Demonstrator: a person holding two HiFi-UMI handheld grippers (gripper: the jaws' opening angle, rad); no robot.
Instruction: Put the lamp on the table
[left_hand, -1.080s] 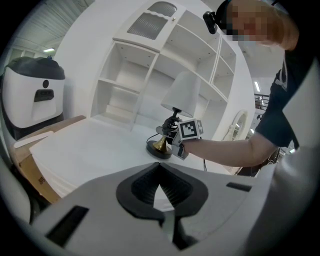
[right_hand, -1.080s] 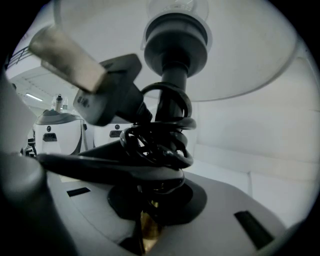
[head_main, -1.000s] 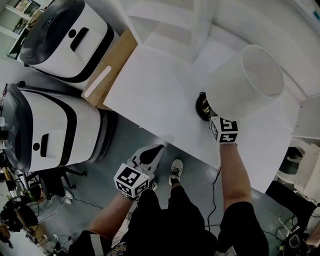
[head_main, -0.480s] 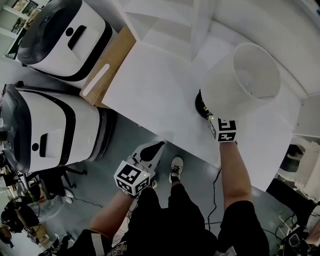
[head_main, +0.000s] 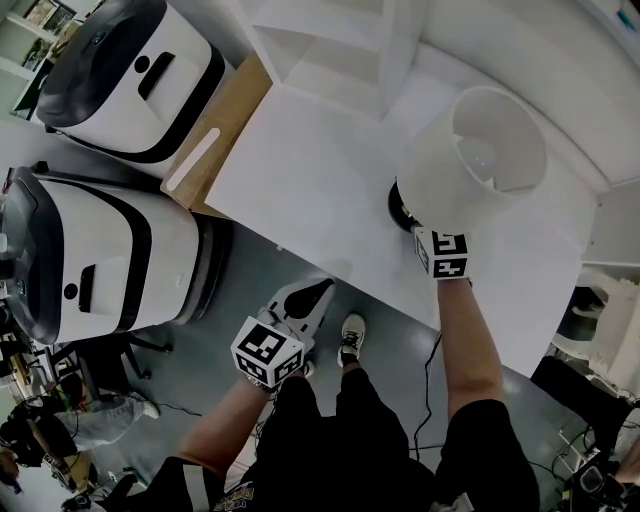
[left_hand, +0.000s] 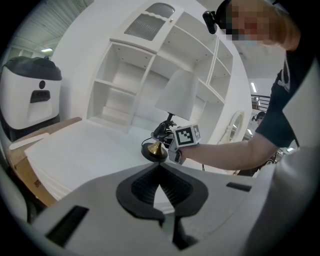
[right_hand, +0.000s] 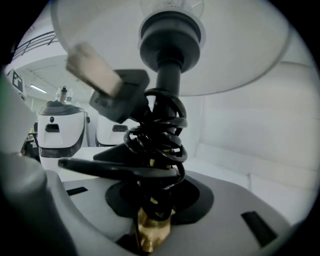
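White table (head_main: 300, 170) fills the middle of our head view; the lamp (head_main: 480, 170) stands on it at centre right, cord (right_hand: 157, 135) coiled round its brass stem (right_hand: 150, 232); our right claw (head_main: 415, 228) has just been opening, released about that stem; our left claw (head_main: 305, 303), clenched on nothing, hangs at lower centre, off the table.

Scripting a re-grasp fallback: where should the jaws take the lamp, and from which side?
Take the lamp by its slim brass stem, between the round black base and the cord coils. Come in level from the table's near edge: the wide shade overhangs, likely blocking a top approach. The right gripper is there now, jaws just opening, stem between them.
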